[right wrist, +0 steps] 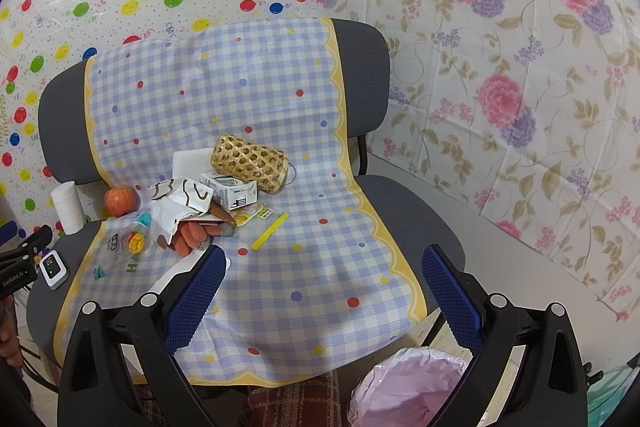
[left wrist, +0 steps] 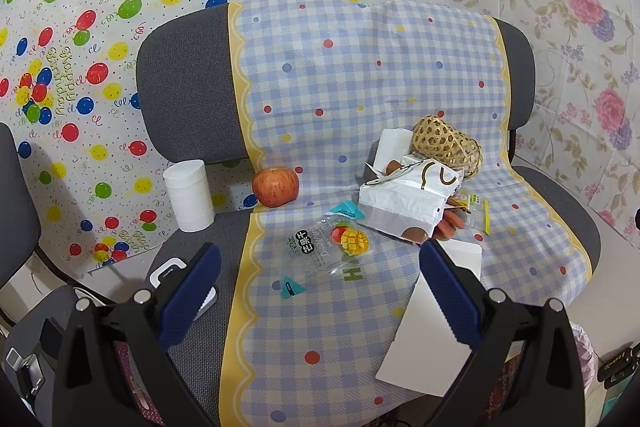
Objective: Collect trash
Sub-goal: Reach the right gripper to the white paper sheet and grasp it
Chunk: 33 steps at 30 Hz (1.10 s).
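Both grippers are spread wide and holding nothing: the left gripper (left wrist: pixel 320 267) hangs over the front of the seat, the right gripper (right wrist: pixel 324 267) further right above the checked cloth (right wrist: pixel 280 267). The trash sits mid-seat on the gray chair (right wrist: pixel 360 75): a clear dried mango wrapper (left wrist: pixel 332 247) lying flat, a crumpled white paper bag (left wrist: pixel 404 199) just beside it, a small carton (right wrist: pixel 232 191) and a yellow strip (right wrist: pixel 270 237). An apple (left wrist: pixel 276 186), toilet roll (left wrist: pixel 189 195) and woven bamboo basket (right wrist: pixel 250 163) are nearby. The pink-lined trash bin (right wrist: pixel 404 387) stands on the floor below the seat's front edge.
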Available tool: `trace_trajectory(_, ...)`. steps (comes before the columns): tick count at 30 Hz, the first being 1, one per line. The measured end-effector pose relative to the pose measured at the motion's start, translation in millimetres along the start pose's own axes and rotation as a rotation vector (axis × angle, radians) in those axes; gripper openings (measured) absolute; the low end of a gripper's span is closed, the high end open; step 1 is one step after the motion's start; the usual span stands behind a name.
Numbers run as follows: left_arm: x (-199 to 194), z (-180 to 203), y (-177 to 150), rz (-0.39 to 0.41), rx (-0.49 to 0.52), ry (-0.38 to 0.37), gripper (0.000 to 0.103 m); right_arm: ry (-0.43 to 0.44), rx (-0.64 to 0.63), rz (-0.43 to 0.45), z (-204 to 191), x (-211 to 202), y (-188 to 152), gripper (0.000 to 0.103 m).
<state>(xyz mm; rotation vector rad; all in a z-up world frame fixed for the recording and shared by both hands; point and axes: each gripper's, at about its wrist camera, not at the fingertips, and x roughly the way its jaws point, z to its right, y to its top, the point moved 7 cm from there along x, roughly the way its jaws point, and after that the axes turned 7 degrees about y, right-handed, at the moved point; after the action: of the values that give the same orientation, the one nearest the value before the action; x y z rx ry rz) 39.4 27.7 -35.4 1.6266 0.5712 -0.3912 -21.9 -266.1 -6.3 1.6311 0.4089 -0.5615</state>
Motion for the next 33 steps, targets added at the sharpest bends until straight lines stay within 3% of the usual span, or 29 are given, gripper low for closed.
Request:
trace_trajectory(6,10,-8,-7,-0.02,-0.006,0.018,0.097,0.013,-0.015,-0.022,-5,12,-9,0.097)
trace_trajectory(19,47,-28,-40,-0.07,-0.003,0.057,0.097,0.165,-0.004,-0.071,-51,62,-41,0.097)
trace_trajectory(27,67,-32,-59,-0.067,0.017,0.039,0.097,0.251,-0.057,-0.229,-89,98,-76,0.095)
trace_trajectory(32,72,-36,-64,-0.059,0.032,0.048,0.097,0.319,-0.061,-0.266,-107,108,-91,0.09)
trace_trajectory(33,72,-36,-65,-0.061,0.03,0.048,0.097,0.333,-0.064,-0.273,-111,109,-94,0.084)
